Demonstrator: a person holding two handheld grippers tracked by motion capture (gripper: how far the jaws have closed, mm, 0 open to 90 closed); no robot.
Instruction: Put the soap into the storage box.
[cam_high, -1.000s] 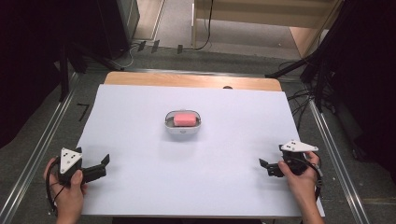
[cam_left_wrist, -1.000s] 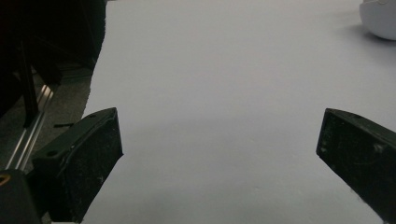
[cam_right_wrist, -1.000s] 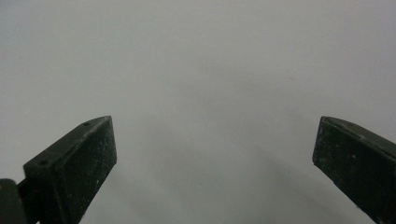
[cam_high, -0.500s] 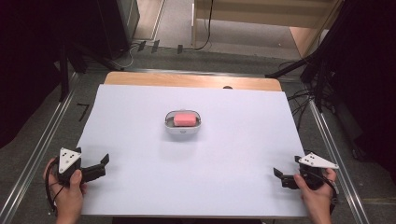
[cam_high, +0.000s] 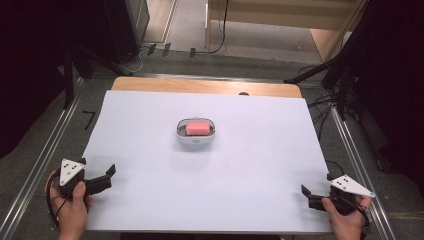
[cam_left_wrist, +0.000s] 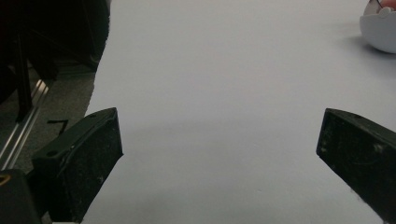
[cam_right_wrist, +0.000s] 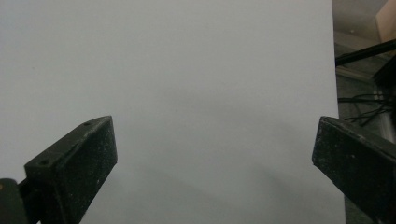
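A small white dish (cam_high: 195, 138) stands in the middle of the white sheet (cam_high: 250, 165) and holds a pink block (cam_high: 198, 128). My left gripper (cam_high: 105, 178) rests at the sheet's near left corner, held by a hand, well short of the dish. In the left gripper view the left gripper (cam_left_wrist: 219, 140) is open, its black jaws spread wide over bare sheet, and the dish (cam_left_wrist: 380, 32) peeks in at the top right. My right gripper (cam_high: 308, 196) sits at the near right corner. In the right gripper view the right gripper (cam_right_wrist: 215, 144) is open with nothing between its jaws.
The sheet covers a wooden table whose far edge (cam_high: 205, 86) shows. Metal rails (cam_high: 45, 160) run along both sides, with cables (cam_high: 325, 107) and dark stands on the floor beyond. Floor and a rail (cam_left_wrist: 28, 126) lie just left of the left gripper.
The right gripper has drawn back toward the near right corner of the sheet, farther from the dish. The left gripper has stayed almost where it was.
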